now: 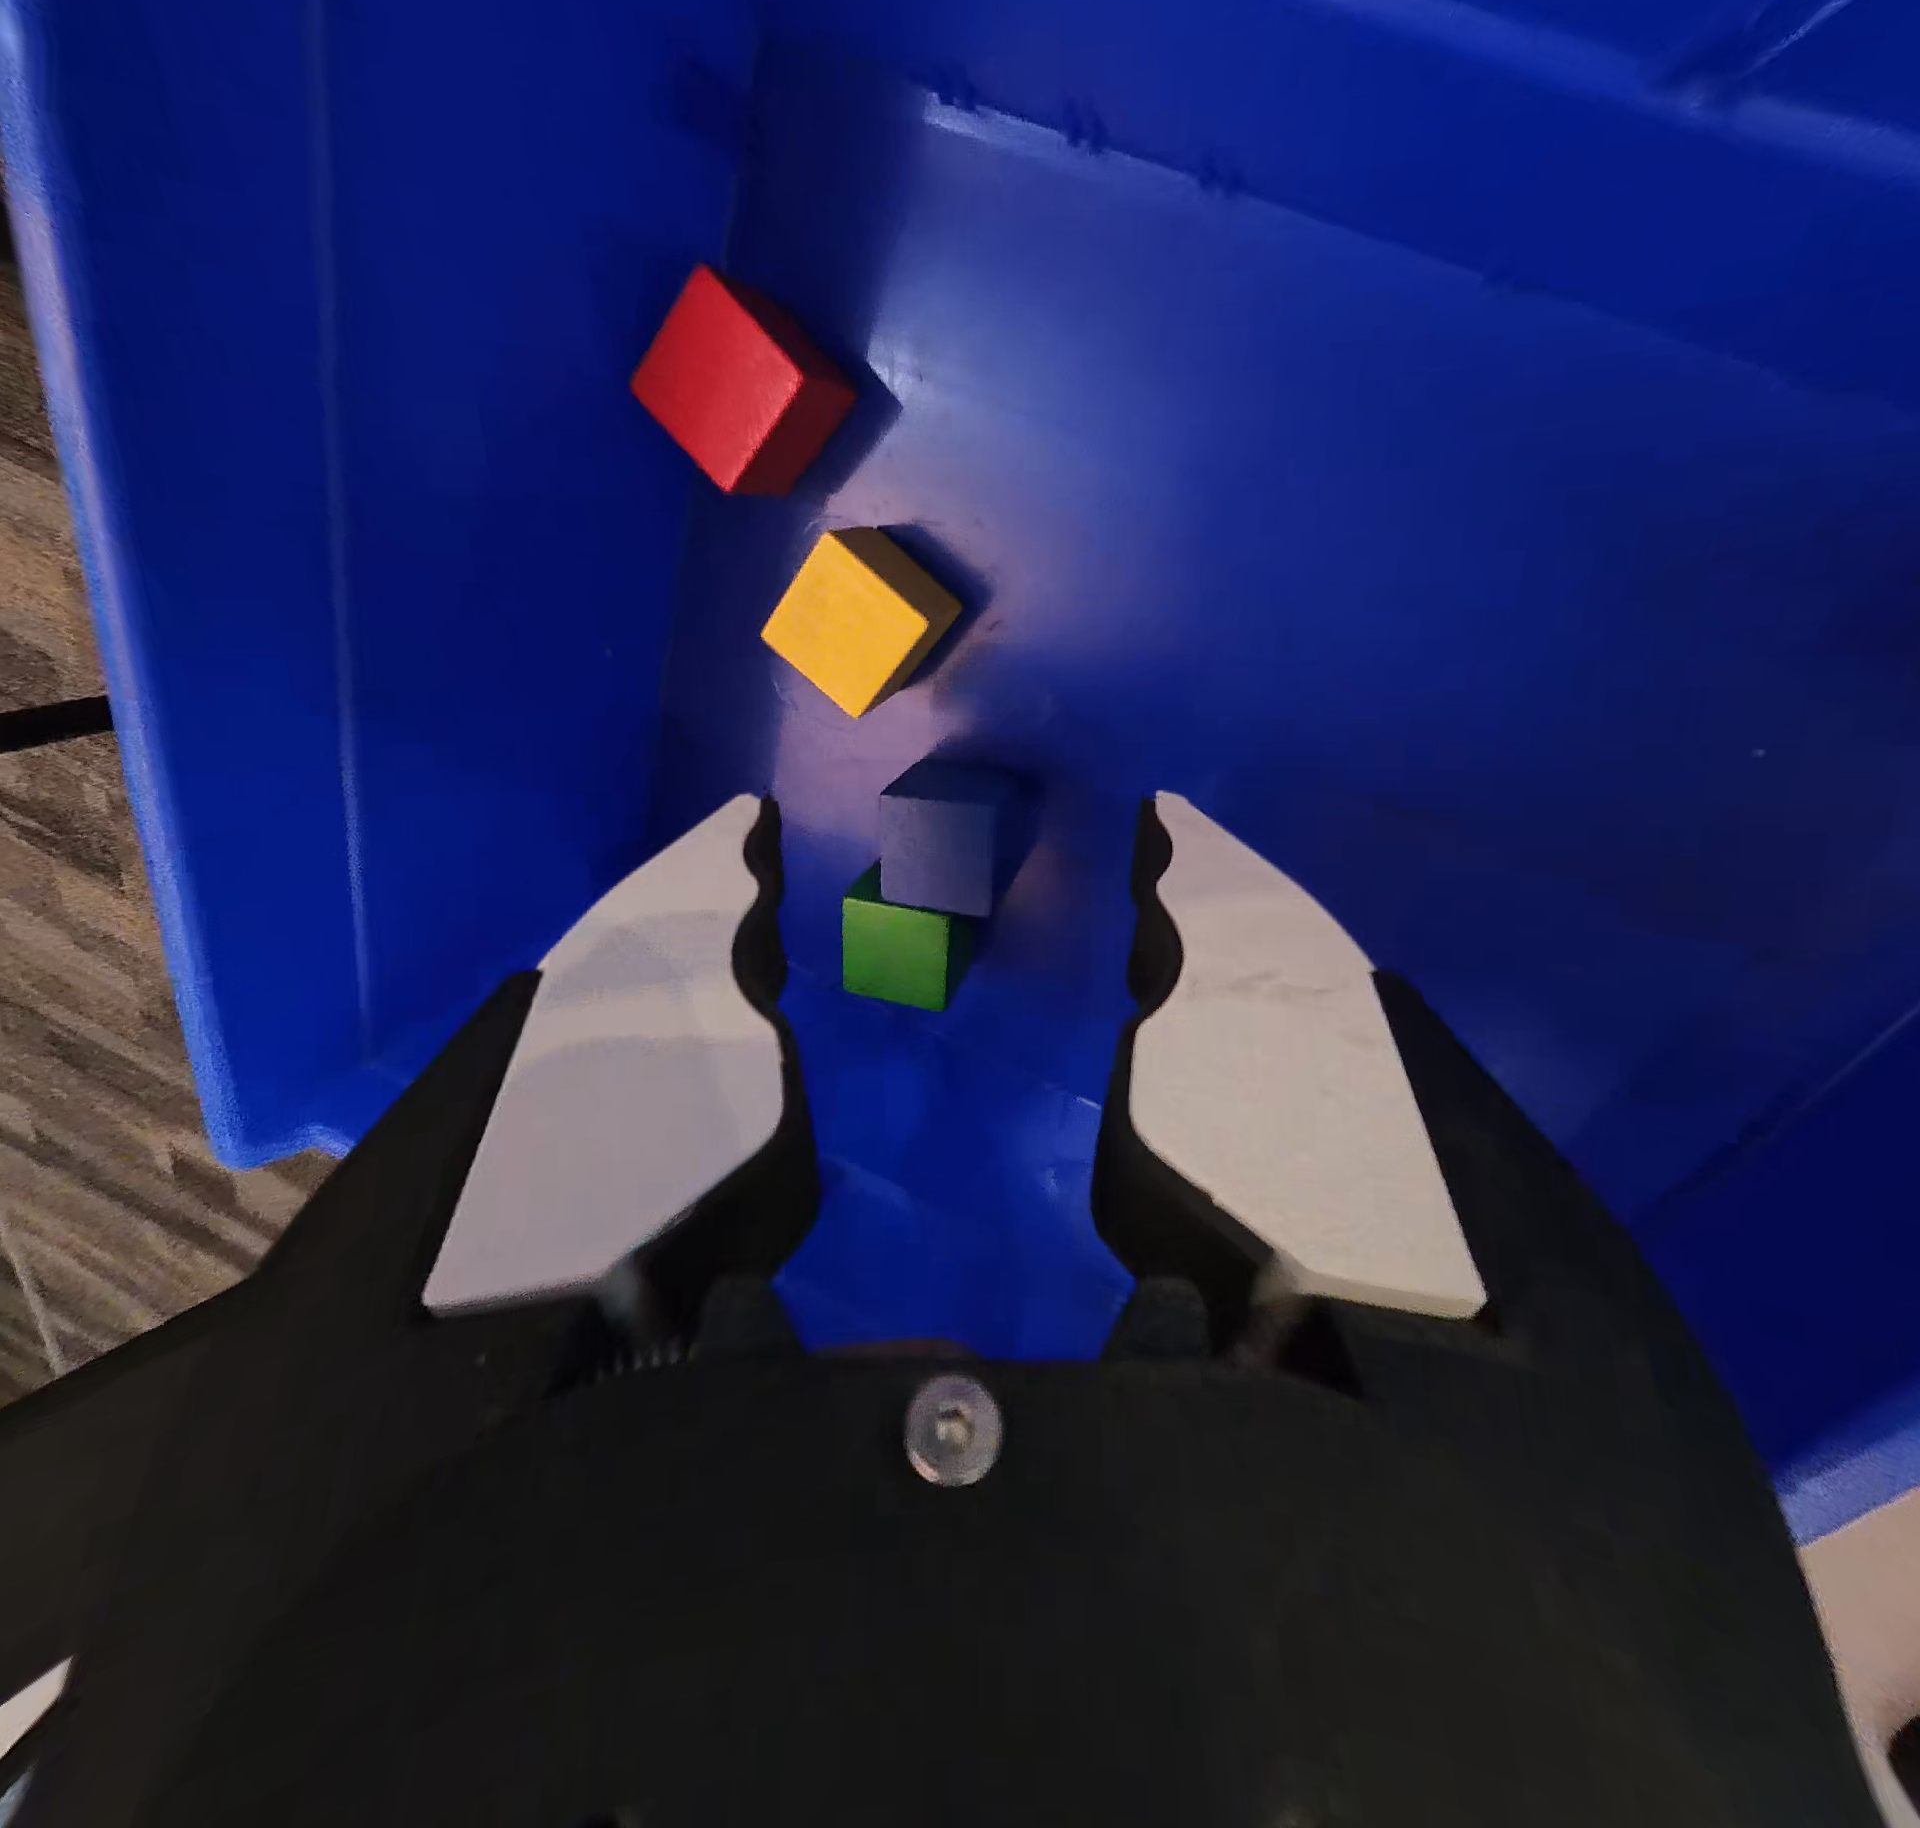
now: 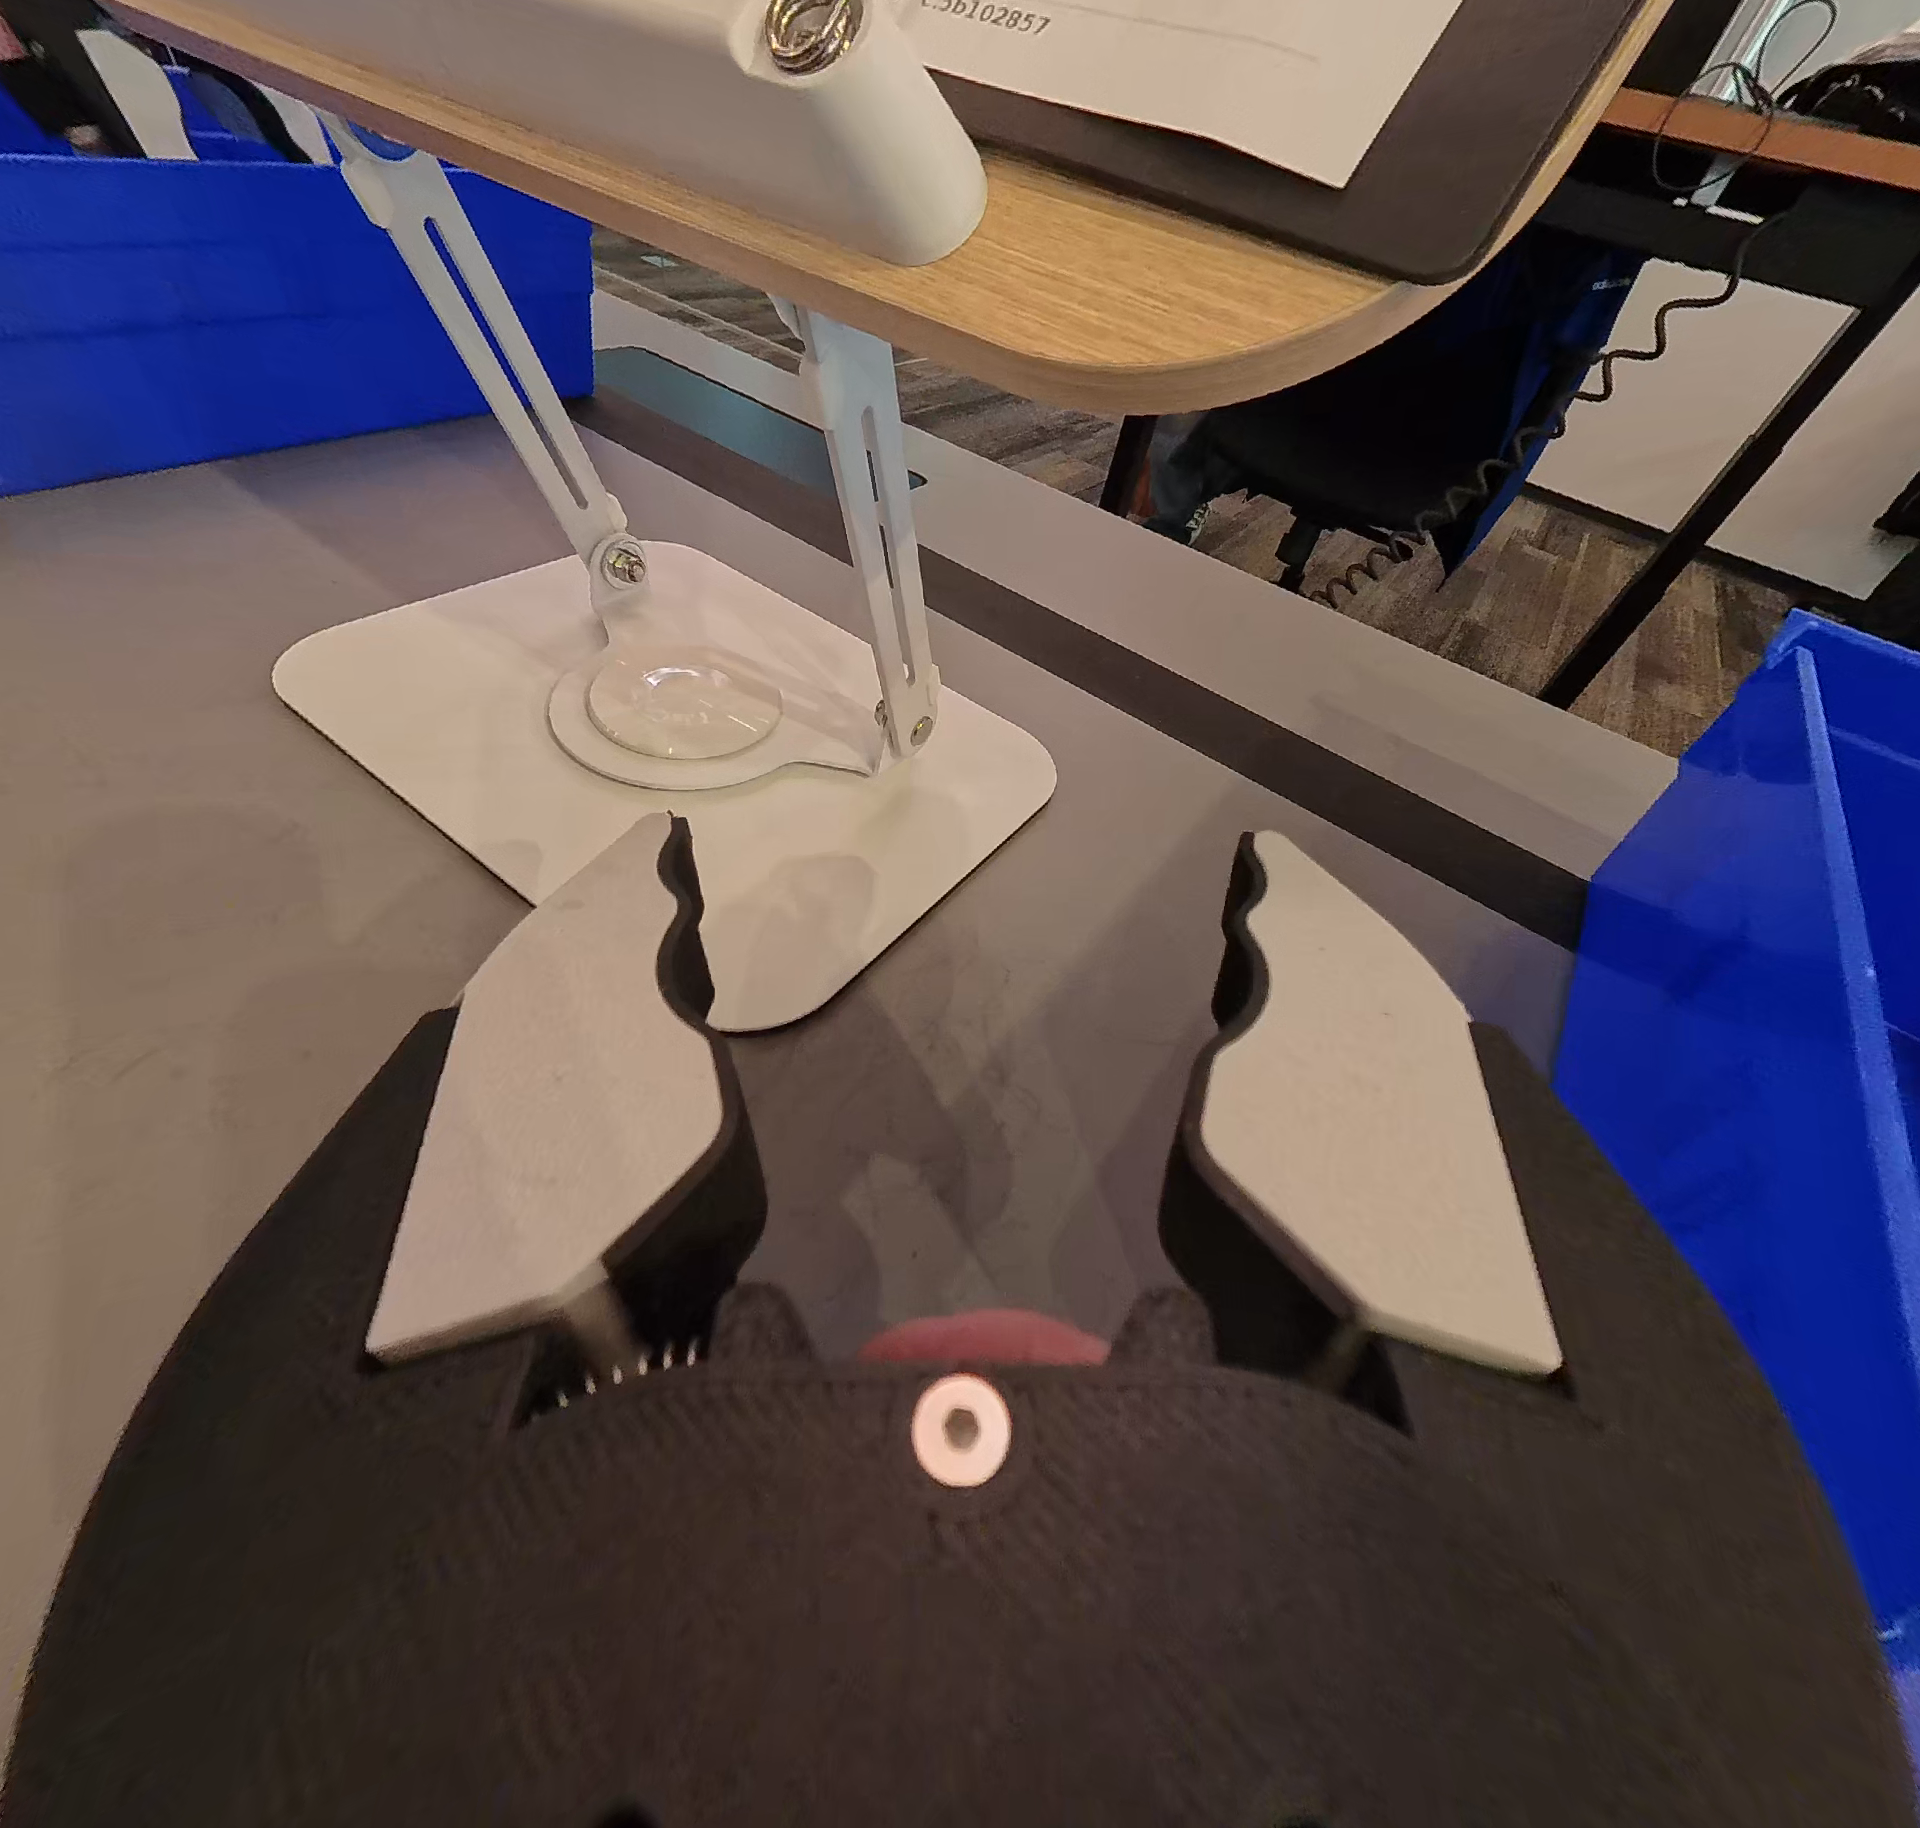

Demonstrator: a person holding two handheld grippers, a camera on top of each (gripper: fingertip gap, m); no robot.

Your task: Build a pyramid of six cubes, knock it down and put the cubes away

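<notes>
Our left claw [image 1: 956, 812] is spread wide and empty inside the blue bin [image 1: 1403, 583]. Red cube [image 1: 738, 381], yellow cube [image 1: 852, 620], blue cube [image 1: 940, 838] and green cube [image 1: 899, 947] lie along its side wall. We think they are light, hard and smooth, so pinch two flat sides. Our right claw [image 2: 961, 843] is spread and empty over the tabletop [image 2: 208, 895].

The left tool [image 1: 956, 812] points steeply downward, its two fingers spread wide with a clear gap between the wavy inner edges of the pads [image 1: 634, 1051], and nothing is held between them. The right tool [image 2: 961, 833] is angled forward and slightly down, hanging low above the surface [image 2: 187, 947]; its fingers are likewise parted wide and empty, the pale pads [image 2: 1361, 1134] flaring outward from the black body.
</notes>
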